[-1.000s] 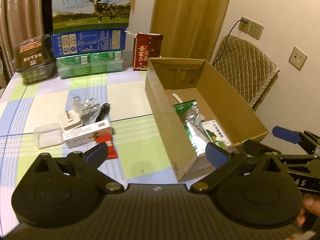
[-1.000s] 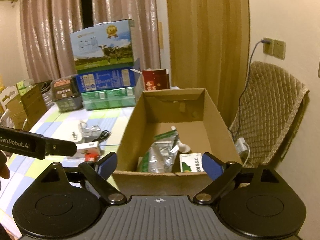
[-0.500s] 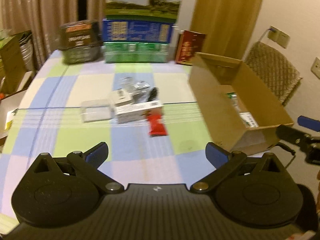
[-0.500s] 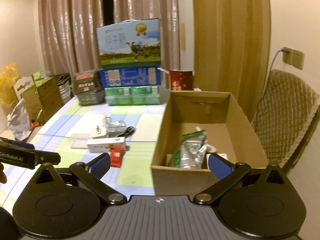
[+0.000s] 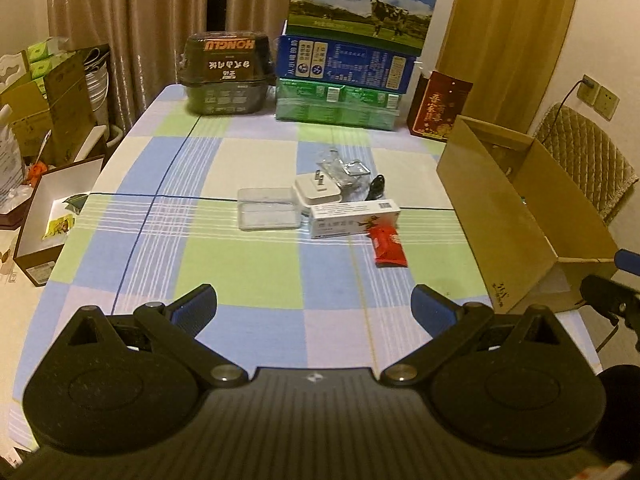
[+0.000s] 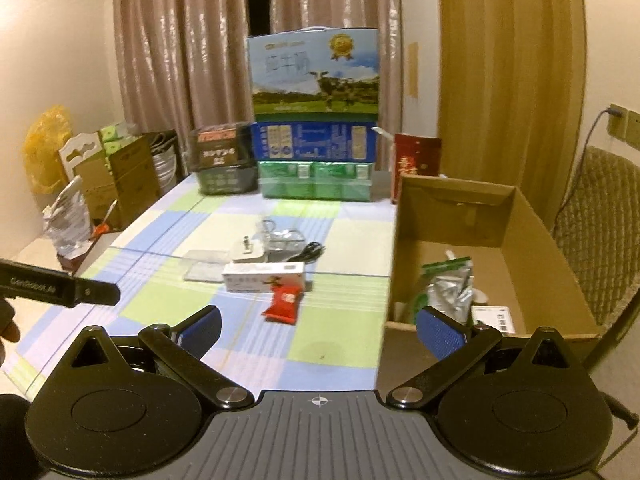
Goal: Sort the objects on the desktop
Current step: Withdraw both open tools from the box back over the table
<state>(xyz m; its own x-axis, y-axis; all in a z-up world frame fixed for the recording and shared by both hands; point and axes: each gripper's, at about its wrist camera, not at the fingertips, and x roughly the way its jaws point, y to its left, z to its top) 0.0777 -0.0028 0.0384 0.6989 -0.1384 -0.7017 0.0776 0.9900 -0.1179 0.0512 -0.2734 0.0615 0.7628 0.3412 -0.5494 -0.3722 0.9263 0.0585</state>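
The left gripper (image 5: pixel 314 304) hangs above the near edge of the table (image 5: pixel 240 272), its two blue-padded fingers (image 5: pixel 196 304) spread wide with nothing between them. The right gripper (image 6: pixel 318 330) is held beside it, further toward the table's right side, its blue fingers (image 6: pixel 440 330) also wide apart and holding nothing. In the right wrist view the left gripper's black body juts in over the table's left edge, with part of a hand (image 6: pixel 8 326) behind it.

My left tongs (image 5: pixel 314 306) and right tongs (image 6: pixel 318 328) look alike: black bodies, round discs, silver pivot screws, blue ribbed pads (image 6: pixel 440 331), ridged grey base behind.
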